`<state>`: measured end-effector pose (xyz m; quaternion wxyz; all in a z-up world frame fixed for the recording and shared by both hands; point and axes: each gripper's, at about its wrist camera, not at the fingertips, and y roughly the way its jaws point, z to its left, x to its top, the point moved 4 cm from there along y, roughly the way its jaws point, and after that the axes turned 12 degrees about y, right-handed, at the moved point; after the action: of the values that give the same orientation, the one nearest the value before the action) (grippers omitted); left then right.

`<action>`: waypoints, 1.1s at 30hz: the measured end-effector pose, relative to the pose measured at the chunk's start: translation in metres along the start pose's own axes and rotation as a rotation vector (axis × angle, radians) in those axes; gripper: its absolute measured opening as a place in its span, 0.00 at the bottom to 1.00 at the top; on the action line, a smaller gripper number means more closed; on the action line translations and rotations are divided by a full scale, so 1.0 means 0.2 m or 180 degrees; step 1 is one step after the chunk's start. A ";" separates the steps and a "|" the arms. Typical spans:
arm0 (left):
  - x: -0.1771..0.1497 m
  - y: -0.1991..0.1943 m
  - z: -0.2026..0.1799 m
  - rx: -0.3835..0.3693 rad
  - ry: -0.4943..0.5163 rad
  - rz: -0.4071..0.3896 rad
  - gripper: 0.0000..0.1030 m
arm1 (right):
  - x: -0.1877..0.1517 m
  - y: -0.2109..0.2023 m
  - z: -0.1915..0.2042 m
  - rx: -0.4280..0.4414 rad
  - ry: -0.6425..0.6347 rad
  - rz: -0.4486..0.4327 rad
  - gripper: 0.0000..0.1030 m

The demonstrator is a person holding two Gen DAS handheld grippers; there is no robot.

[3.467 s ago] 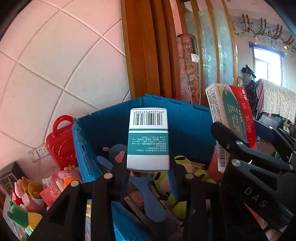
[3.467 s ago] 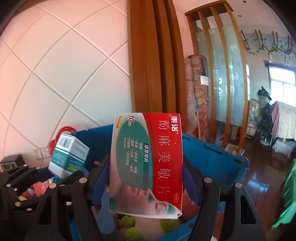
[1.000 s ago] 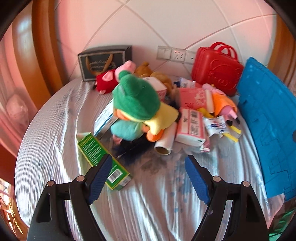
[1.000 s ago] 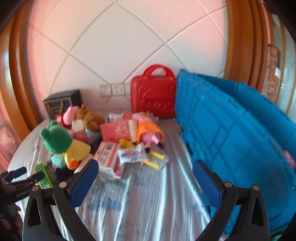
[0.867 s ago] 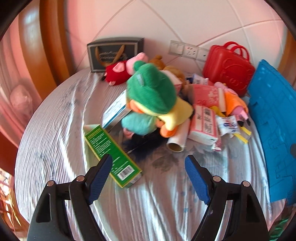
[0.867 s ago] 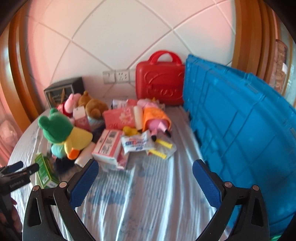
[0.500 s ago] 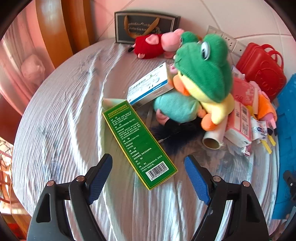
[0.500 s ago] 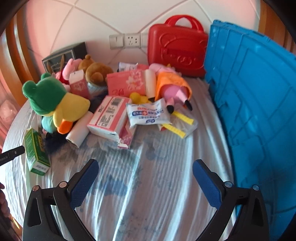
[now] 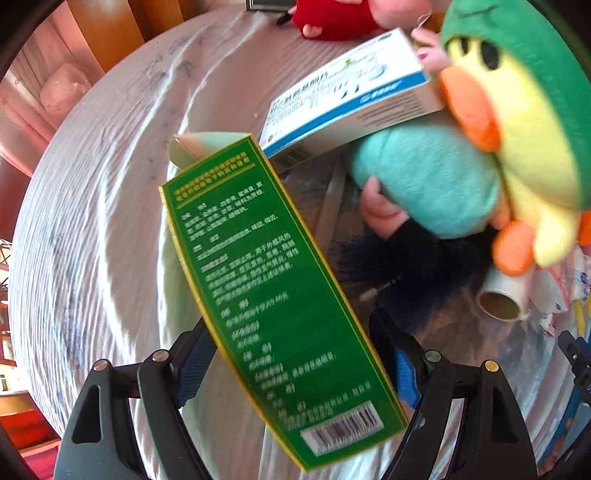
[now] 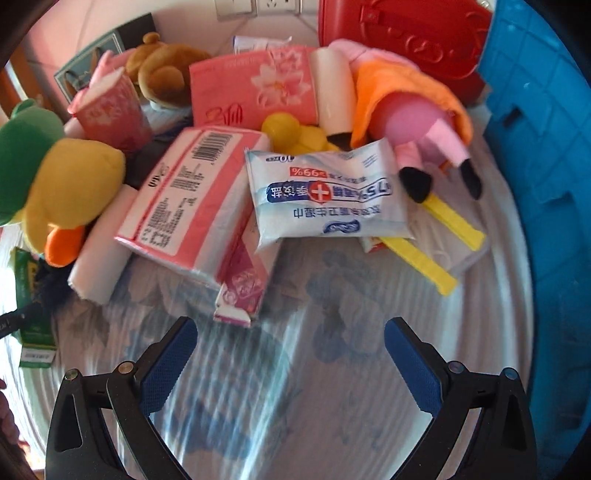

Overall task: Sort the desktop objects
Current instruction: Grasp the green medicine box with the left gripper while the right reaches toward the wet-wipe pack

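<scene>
Green cardboard filled the near part of the left wrist view: a long green box with yellow edging lay flat on the striped cloth of the surface, its barcode end nearest the camera and its body running between the two blue-padded fingers of the left hand-held gripper. That hand-held gripper stood wide apart, one finger on either side of the box; whether either pad touched the cardboard could not be told. Just beyond the box's far end, a white and blue medicine box leaned on a frog-hooded duck plush, with a cardboard tube beside the plush's orange foot and a red plush farther back. In the right wrist view, the right hand-held gripper also stood wide apart with only bare cloth between its fingers. Just ahead of it lay a pink tissue pack with its barcode up, and a white wipes packet overlapping its right edge. Yellow clips lay to the right of these. Behind them sat a pink pig plush in an orange dress, a flowered pink tissue pack and a brown bear plush. A blue crate walled off the right side, and a red case stood by the wall.
</scene>
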<state>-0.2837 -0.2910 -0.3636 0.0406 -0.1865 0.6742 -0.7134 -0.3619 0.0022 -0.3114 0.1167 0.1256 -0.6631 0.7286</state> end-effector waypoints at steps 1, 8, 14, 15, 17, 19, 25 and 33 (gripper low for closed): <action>0.01 0.02 0.00 0.0012 0.0004 0.0039 0.78 | 0.01 0.04 0.01 0.0004 0.0005 0.0033 1.00; 0.08 0.05 0.03 -0.0002 0.0072 -0.0009 0.99 | 0.06 0.23 0.05 -0.0041 0.0027 0.0125 1.00; 0.09 0.01 0.04 0.0038 0.0097 -0.0204 1.00 | 0.04 0.23 0.09 -0.0027 -0.0078 -0.0103 1.00; 0.10 0.00 0.04 0.0040 0.0091 -0.0214 1.00 | 0.04 0.22 0.09 -0.0021 -0.0070 -0.0145 1.00; 0.11 -0.02 0.04 0.0043 0.0083 -0.0216 1.00 | 0.03 0.22 0.09 -0.0013 -0.0047 -0.0231 1.00; 0.12 -0.03 0.04 0.0043 0.0094 -0.0215 1.00 | 0.03 0.22 0.09 -0.0012 -0.0028 -0.0280 1.00; 0.11 -0.10 0.06 0.0001 0.0138 -0.0102 0.95 | 0.03 0.21 0.10 -0.0006 -0.0036 -0.0327 1.00; 0.04 -0.24 0.11 0.0005 0.0237 -0.0134 0.57 | 0.04 0.20 0.10 -0.0026 0.0008 -0.0316 0.92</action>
<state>-0.2738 -0.3104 -0.3143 0.0005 -0.1739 0.6707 -0.7210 -0.3814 -0.0221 -0.3438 0.1540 0.1570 -0.6589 0.7194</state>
